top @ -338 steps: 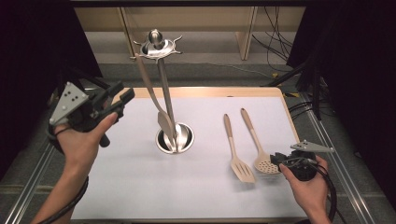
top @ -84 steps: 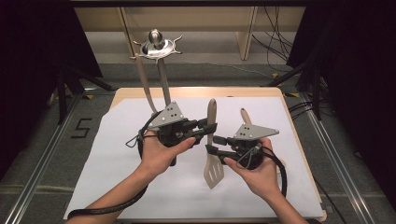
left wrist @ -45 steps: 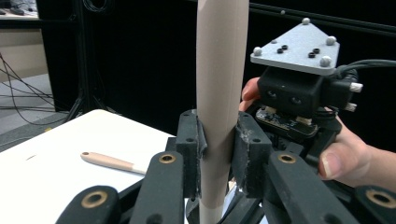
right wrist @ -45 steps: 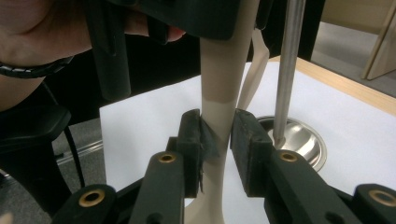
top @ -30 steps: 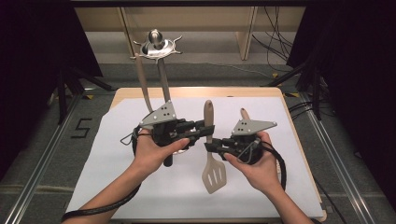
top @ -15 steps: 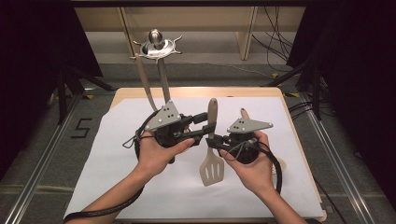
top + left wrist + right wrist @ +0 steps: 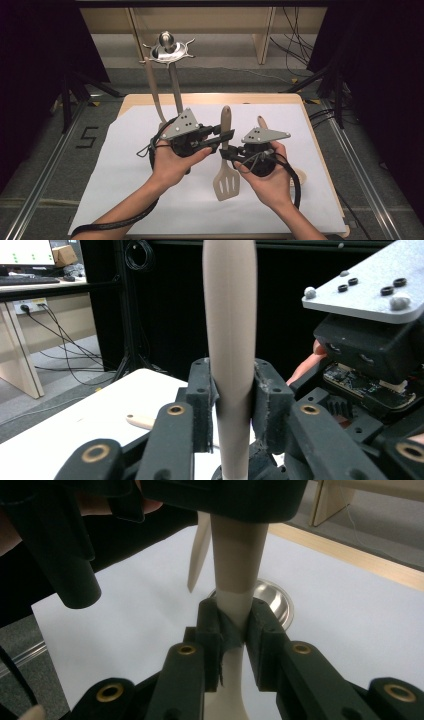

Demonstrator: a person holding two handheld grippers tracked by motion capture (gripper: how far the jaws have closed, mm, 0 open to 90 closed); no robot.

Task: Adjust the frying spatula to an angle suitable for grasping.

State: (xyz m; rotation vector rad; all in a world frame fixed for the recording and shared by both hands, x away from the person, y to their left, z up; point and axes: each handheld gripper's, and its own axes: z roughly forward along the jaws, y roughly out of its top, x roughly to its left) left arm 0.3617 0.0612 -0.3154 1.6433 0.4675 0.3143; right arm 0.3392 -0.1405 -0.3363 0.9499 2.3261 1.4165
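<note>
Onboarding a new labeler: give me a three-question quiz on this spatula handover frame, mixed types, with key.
1. True or false: both the left gripper and the right gripper clamp the slotted spatula.
2. Which gripper grips the handle nearer the slotted blade? A) left B) right
3. Fill in: a second utensil lies on the white sheet behind the ____ gripper.

Key:
1. True. In both gripper views the pads press the handle; the left jaws have just been closing on it.
2. B
3. right; its handle tip shows above the gripper's grey plate.
</note>
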